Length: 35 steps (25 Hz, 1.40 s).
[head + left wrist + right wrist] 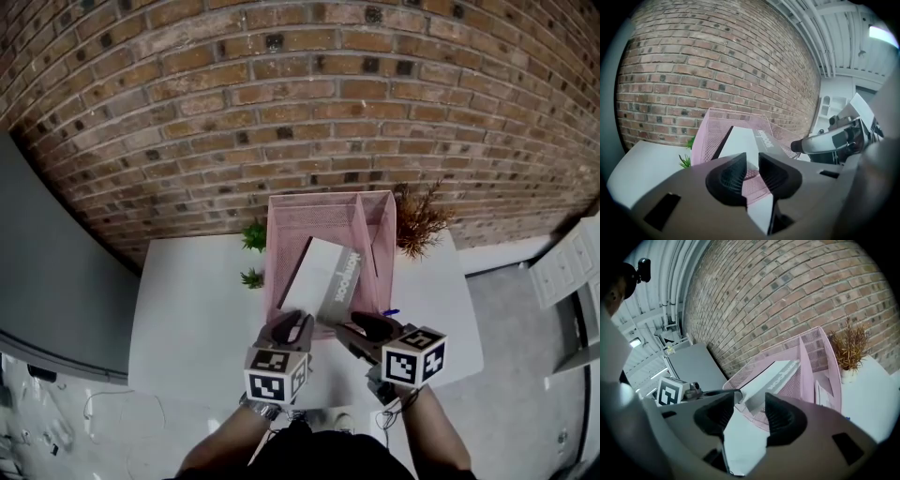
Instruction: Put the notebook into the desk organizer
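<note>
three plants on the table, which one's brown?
The dried plant right of the pink organizer, by the wall. The two small plants left of the organizer are green.

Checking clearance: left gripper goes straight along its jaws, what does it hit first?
Likely the pink organizer's front mesh wall, right ahead of the left gripper; the notebook leans behind it. Depth unclear.

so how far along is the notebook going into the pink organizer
Mostly done: the notebook is inside the pink mesh desk organizer, in its wide compartment, though it lies slanted rather than squared up. In hand: nothing. The left hand-held gripper and the right hand-held gripper both have their jaws apart at the organizer's near end. Left: probably a nudge to settle it, or simply pulling away.
</note>
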Each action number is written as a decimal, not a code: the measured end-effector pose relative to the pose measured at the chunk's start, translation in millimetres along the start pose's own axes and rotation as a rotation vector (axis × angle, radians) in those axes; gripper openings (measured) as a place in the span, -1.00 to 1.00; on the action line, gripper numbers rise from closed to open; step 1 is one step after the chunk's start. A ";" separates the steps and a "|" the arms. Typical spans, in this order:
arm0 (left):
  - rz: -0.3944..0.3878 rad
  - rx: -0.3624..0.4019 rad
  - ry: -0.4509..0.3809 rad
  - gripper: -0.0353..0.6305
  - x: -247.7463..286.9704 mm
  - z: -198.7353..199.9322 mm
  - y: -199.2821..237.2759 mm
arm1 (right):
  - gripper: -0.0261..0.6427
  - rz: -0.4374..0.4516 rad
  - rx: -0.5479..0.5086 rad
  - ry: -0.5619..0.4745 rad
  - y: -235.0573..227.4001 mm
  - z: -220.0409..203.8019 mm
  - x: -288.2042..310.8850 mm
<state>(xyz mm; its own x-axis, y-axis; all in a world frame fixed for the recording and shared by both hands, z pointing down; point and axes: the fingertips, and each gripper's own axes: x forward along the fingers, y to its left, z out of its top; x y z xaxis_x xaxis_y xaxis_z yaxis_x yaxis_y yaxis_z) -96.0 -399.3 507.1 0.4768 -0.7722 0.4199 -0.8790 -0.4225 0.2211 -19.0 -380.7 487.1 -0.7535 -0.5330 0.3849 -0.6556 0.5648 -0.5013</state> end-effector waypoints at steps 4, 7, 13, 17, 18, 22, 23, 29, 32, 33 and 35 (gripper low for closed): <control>0.006 0.000 -0.028 -0.65 -8.5 5.8 -13.7 | -0.32 0.067 -0.037 -0.068 11.9 11.0 -12.3; 0.017 -0.006 -0.060 -0.65 -20.8 11.2 -24.3 | -0.46 0.116 -0.081 -0.119 24.9 19.2 -24.1; 0.080 -0.070 -0.124 -0.65 -51.7 7.7 -40.7 | -0.91 0.142 -0.144 -0.198 33.7 23.1 -50.1; 0.141 -0.095 -0.163 -0.65 -81.0 -2.6 -54.1 | -0.91 0.187 -0.206 -0.196 48.0 14.4 -63.8; 0.159 -0.101 -0.168 -0.65 -88.2 -6.6 -57.0 | -0.91 0.202 -0.220 -0.190 52.1 10.3 -65.8; 0.227 -0.131 -0.173 -0.66 -117.9 -24.1 -65.6 | -0.91 0.262 -0.252 -0.151 69.5 -7.9 -67.6; 0.246 -0.136 -0.173 -0.66 -126.6 -28.4 -66.2 | -0.91 0.283 -0.253 -0.141 75.6 -12.8 -66.5; 0.338 -0.159 -0.180 -0.70 -181.7 -52.8 -60.8 | -0.91 0.393 -0.267 -0.085 123.5 -46.2 -56.5; 0.365 -0.161 -0.185 -0.71 -207.1 -60.8 -56.4 | -0.91 0.425 -0.278 -0.077 148.5 -56.7 -53.0; 0.371 -0.163 -0.188 -0.72 -215.3 -62.7 -54.5 | -0.91 0.432 -0.282 -0.073 156.4 -60.2 -51.7; 0.372 -0.167 -0.194 -0.74 -231.2 -66.5 -51.3 | -0.91 0.437 -0.288 -0.068 172.2 -67.8 -49.6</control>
<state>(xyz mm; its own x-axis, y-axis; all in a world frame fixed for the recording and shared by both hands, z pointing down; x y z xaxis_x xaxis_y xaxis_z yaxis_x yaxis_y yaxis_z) -161.7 -167.5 457.2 0.1070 -0.9385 0.3283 -0.9723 -0.0297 0.2318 -97.9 -214.3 434.2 -0.9611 -0.2429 0.1316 -0.2748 0.8889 -0.3665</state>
